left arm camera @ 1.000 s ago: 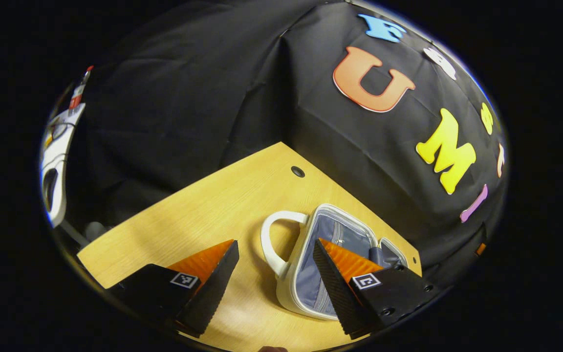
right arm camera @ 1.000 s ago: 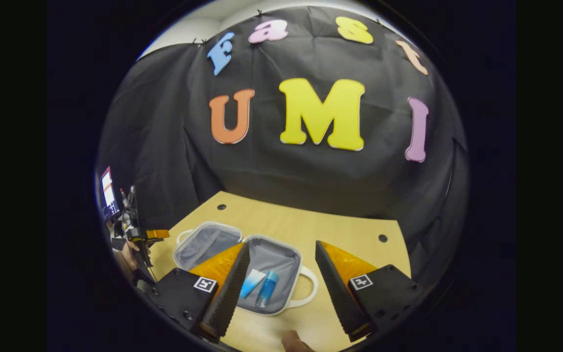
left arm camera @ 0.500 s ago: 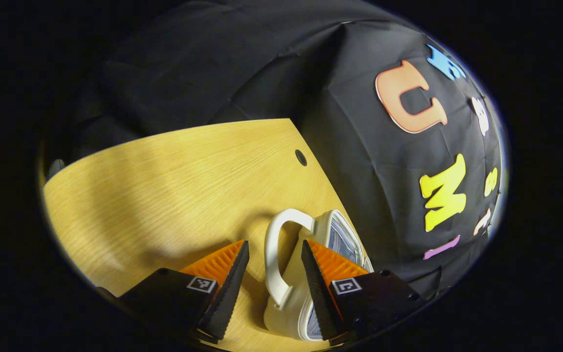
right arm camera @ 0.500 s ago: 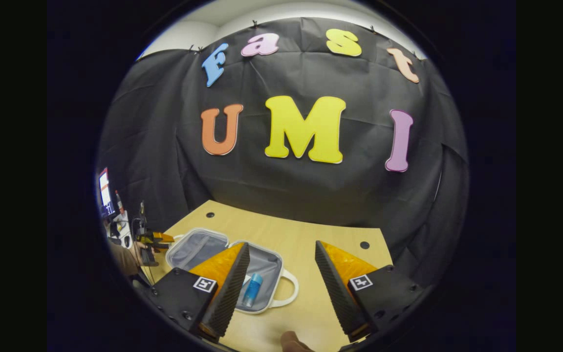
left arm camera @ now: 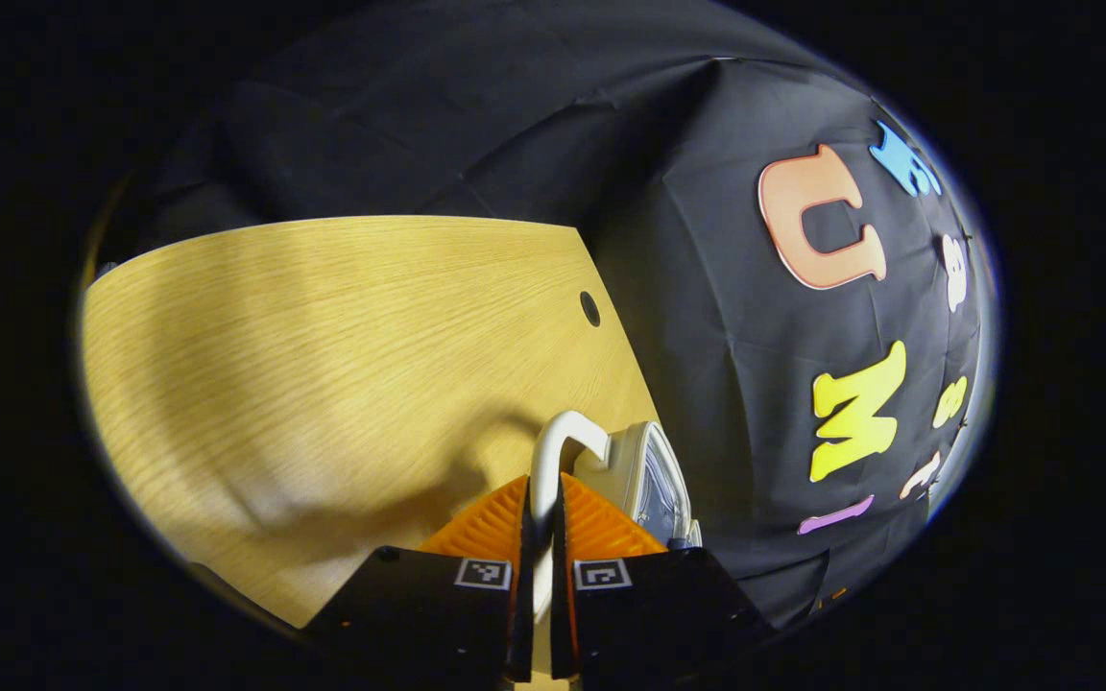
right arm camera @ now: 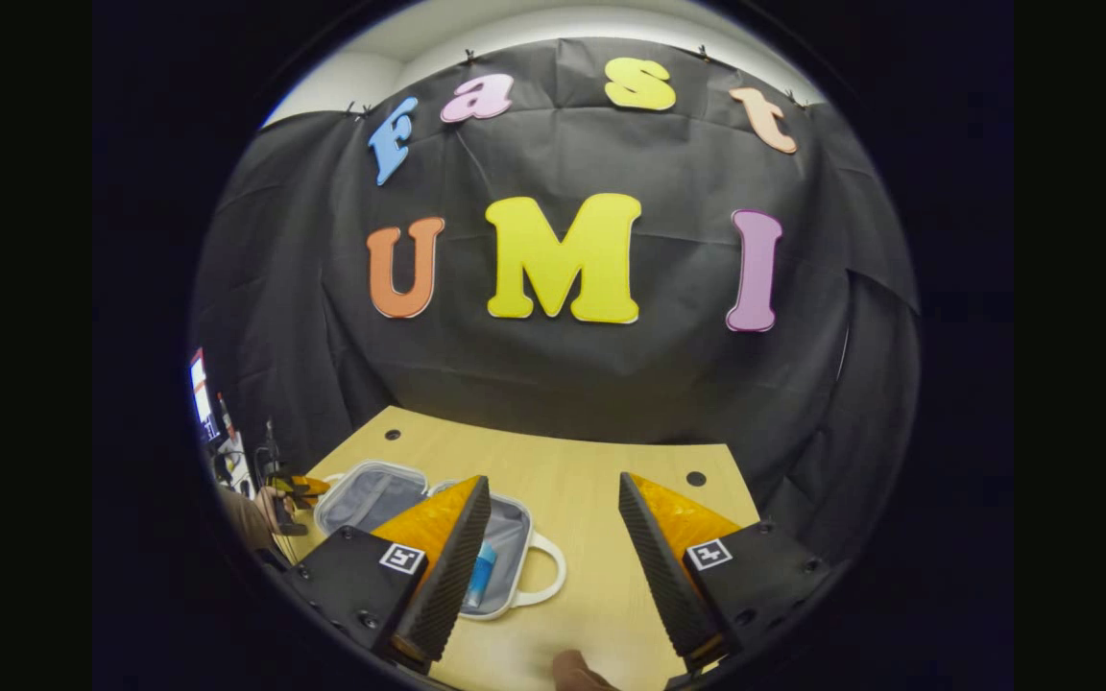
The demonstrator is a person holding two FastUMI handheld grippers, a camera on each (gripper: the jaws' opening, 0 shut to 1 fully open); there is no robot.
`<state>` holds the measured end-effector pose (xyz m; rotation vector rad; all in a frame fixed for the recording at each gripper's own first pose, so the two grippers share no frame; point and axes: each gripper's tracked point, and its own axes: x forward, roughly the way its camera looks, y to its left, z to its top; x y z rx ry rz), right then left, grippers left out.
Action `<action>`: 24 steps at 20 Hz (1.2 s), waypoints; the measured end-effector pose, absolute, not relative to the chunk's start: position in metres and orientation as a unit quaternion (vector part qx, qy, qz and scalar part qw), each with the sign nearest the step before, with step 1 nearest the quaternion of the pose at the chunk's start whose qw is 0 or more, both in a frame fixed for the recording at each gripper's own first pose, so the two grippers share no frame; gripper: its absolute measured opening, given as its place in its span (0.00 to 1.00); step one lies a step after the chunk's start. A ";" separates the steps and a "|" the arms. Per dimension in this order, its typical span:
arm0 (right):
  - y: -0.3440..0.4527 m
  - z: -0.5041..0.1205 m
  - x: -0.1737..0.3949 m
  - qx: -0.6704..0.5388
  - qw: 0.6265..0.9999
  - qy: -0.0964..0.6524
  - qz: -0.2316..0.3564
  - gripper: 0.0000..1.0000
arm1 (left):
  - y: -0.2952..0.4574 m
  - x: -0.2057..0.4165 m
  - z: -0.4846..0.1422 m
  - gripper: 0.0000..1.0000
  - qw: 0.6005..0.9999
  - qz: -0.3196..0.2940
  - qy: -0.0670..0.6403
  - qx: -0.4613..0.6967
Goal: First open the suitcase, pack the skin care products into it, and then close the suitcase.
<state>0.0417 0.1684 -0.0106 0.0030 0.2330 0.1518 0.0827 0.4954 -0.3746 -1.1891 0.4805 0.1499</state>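
Observation:
The small white suitcase [right arm camera: 515,600] lies open on the wooden table, grey lining up, with a blue skin care bottle [right arm camera: 481,571] in its right half. In the left gripper view my left gripper [left arm camera: 541,499] is shut on the white handle [left arm camera: 553,451] of the suitcase's other half [left arm camera: 625,470], which I see edge-on. In the right gripper view that same left gripper [right arm camera: 299,485] sits far off at the suitcase's left end, held by a hand. My right gripper [right arm camera: 553,552] hovers open above the table to the right of the suitcase, nothing between its fingers.
The wooden table [left arm camera: 323,336] has a round cable hole [left arm camera: 589,308] near the back edge, and another hole [right arm camera: 696,478] at the back right. A lit screen and gear [right arm camera: 203,393] stand beyond the table's left side. A fingertip [right arm camera: 577,672] shows at the bottom.
My left gripper moved in on the suitcase handle and shut on it; it stood open around it before. My right gripper drew back and stayed open.

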 end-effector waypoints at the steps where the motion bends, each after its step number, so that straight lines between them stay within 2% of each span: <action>1: 0.165 -0.009 0.041 0.003 0.991 0.113 0.073 0.80 | 0.493 0.082 -0.369 0.09 0.804 0.069 0.228 -0.545; 4: 0.159 -0.002 0.040 0.013 0.992 0.100 0.072 0.80 | 0.495 0.081 -0.348 0.06 0.826 0.071 0.239 -0.505; 7: 0.152 0.003 0.036 0.013 0.993 0.086 0.080 0.80 | 0.493 0.089 -0.295 0.04 0.859 0.063 0.199 -0.468; 14: 0.131 0.010 0.020 0.026 0.991 0.070 0.107 0.80 | 0.448 0.093 -0.197 0.03 0.915 0.046 0.169 -0.362; 20: 0.114 0.006 0.012 0.021 0.989 0.065 0.134 0.80 | 0.377 0.090 -0.135 0.03 0.940 0.019 0.145 -0.308; 24: 0.107 -0.001 0.017 0.024 0.986 0.072 0.151 0.80 | 0.334 0.094 -0.120 0.03 0.950 0.017 0.146 -0.275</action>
